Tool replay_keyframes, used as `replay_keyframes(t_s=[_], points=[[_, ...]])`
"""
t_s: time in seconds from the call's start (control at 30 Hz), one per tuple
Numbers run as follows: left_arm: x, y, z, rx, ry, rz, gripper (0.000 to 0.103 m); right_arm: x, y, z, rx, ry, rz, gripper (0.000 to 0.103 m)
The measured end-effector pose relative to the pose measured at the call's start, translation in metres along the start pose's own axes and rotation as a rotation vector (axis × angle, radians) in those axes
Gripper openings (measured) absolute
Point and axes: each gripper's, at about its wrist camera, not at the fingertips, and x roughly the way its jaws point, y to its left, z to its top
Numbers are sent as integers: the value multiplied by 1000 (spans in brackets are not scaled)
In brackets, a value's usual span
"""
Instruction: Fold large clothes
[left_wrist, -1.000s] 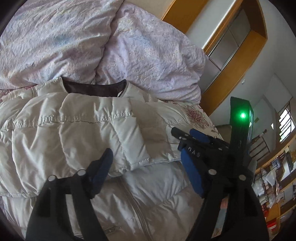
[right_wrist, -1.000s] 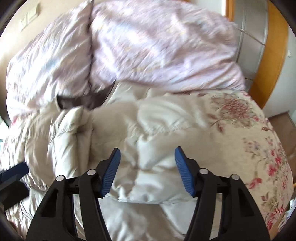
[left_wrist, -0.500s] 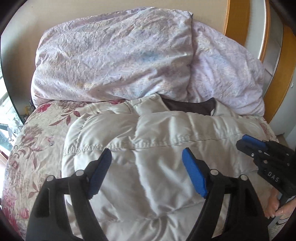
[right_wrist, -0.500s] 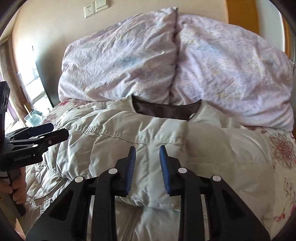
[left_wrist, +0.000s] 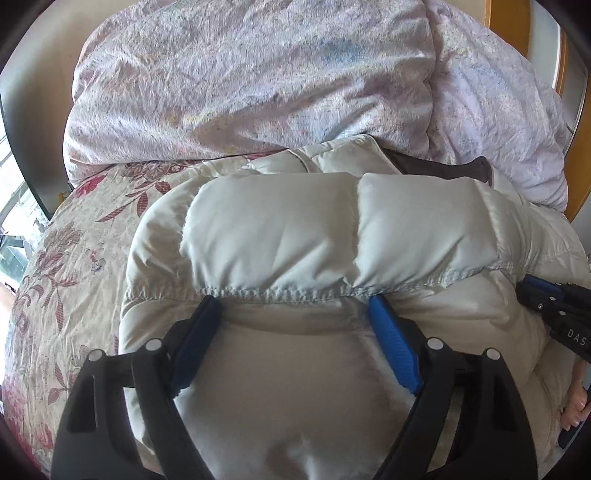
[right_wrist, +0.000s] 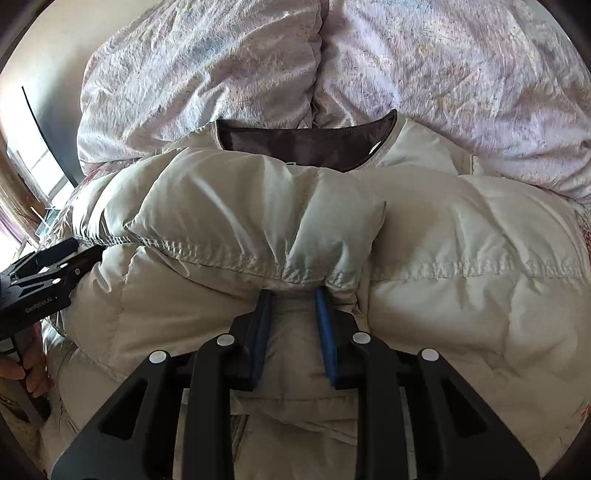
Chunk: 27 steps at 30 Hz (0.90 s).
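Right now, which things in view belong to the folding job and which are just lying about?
Job: white puffer jacket; left hand-held gripper, open; right hand-held gripper, pinching its fabric.
Lying about: lilac duvet; floral bedsheet.

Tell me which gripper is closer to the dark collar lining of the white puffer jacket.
Right. The right gripper sits at the folded sleeve's hem directly below the dark collar lining. The left gripper is at the same hem, off toward the jacket's other side.

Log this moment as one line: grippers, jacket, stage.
left gripper: open, tips at folded sleeve seam | right gripper: narrowed around fabric pinch, grip unconfirmed | white puffer jacket: on floral bedsheet, sleeves folded in | stage: mid-fold
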Motion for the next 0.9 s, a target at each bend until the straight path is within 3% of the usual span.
replay_keyframes(t_s=[0.17, 0.27, 0.33, 0.4, 0.53, 0.67, 0.77, 0.9], points=[[3, 0, 0, 6, 26, 2, 84, -5, -3, 4, 20, 22, 31, 27], [-23, 8, -11, -5, 17, -67, 82, -32, -20, 0, 103, 40, 140, 35], [-45, 18, -21, -13, 4, -129, 82, -59, -33, -6, 155, 14, 189, 63], [-68, 34, -33, -26, -5, -189, 83, -91, -46, -16, 171, -27, 194, 79], [-103, 73, -63, -87, 29, -285, 89, -144, -79, -46, 186, -34, 167, 96], [-127, 114, -101, -196, 84, -380, 89, -173, -130, -85, 279, 29, 124, 96], [-144, 131, -130, -220, 90, -419, 89, -190, -164, -117, 350, 52, 79, 96], [-162, 141, -163, -227, 85, -446, 88, -204, -207, -167, 482, 91, 131, 96]])
